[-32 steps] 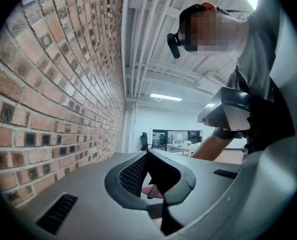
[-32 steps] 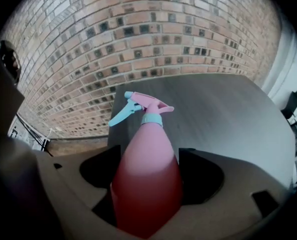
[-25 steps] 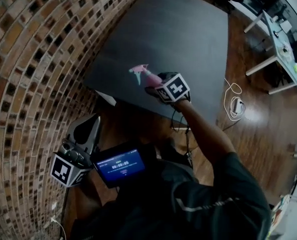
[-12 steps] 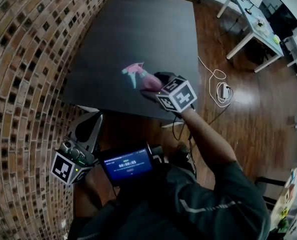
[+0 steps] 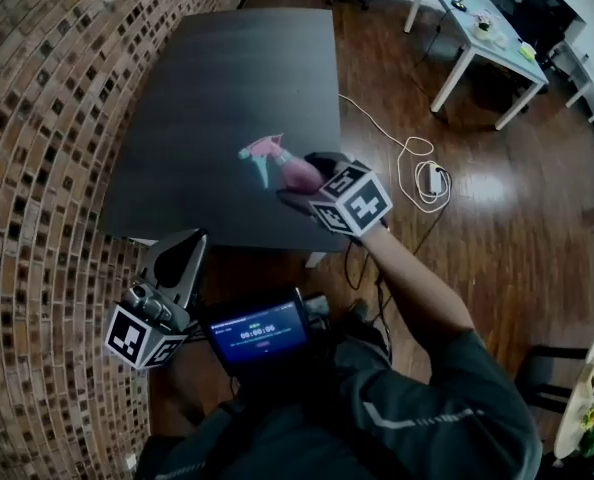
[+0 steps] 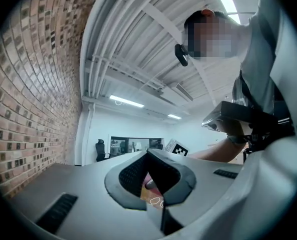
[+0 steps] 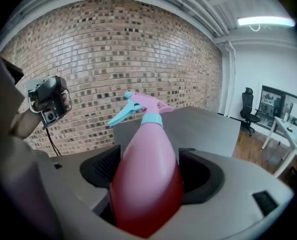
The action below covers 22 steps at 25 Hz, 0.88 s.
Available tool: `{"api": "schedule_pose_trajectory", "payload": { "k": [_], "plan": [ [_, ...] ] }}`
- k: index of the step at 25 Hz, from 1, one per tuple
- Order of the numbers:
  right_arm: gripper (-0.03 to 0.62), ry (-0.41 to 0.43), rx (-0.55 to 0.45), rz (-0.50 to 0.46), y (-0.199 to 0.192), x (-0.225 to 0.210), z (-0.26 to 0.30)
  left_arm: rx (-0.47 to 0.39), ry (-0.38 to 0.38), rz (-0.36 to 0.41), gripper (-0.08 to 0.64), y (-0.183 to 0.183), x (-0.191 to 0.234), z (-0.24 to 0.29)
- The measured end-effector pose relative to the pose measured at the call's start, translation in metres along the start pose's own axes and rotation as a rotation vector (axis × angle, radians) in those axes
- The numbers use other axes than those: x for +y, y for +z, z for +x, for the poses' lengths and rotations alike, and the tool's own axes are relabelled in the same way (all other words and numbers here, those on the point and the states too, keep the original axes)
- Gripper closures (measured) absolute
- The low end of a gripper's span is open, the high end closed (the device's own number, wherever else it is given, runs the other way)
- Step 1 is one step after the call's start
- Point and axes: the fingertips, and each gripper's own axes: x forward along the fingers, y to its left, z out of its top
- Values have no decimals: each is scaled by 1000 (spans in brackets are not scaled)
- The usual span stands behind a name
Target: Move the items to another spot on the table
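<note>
Right gripper view: right gripper [image 7: 151, 176] jaws set wide, clamped on the belly of a pink plastic spray bottle [image 7: 147, 149] with teal trigger. No label shows; fill level can't be told.

Head view: bottle over near right part of dark matte rectangular table [image 5: 227, 78]. Brick wall [image 5: 47, 118] left, glossy wood floor [image 5: 497, 198] right.

Left gripper [image 6: 151, 181] jaws appear closed, empty, short of the table edge.

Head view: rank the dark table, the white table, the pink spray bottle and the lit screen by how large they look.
1. dark table, by far the largest.
2. white table, though far off.
3. lit screen and pink spray bottle look about alike. The screen is nearer the camera and the bottle is partly hidden, so I leave them unranked.
</note>
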Motion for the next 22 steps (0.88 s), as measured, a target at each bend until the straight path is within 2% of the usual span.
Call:
{"api": "schedule_pose_trajectory", "payload": {
  "k": [5, 9, 15, 22],
  "plan": [
    [216, 10, -35, -11, -21, -41, -58, 7, 15, 1, 563, -11, -44, 60],
    [216, -3, -45, -15, -49, -82, -105, 1, -3, 10, 563, -26, -83, 113],
    [216, -52, -55, 6, -88, -145, -167, 10, -68, 23, 563, -44, -132, 191],
    [216, -116, -90, 33, -108, -207, -220, 10, -160, 19, 563, -57, -172, 267]
  ]
}}
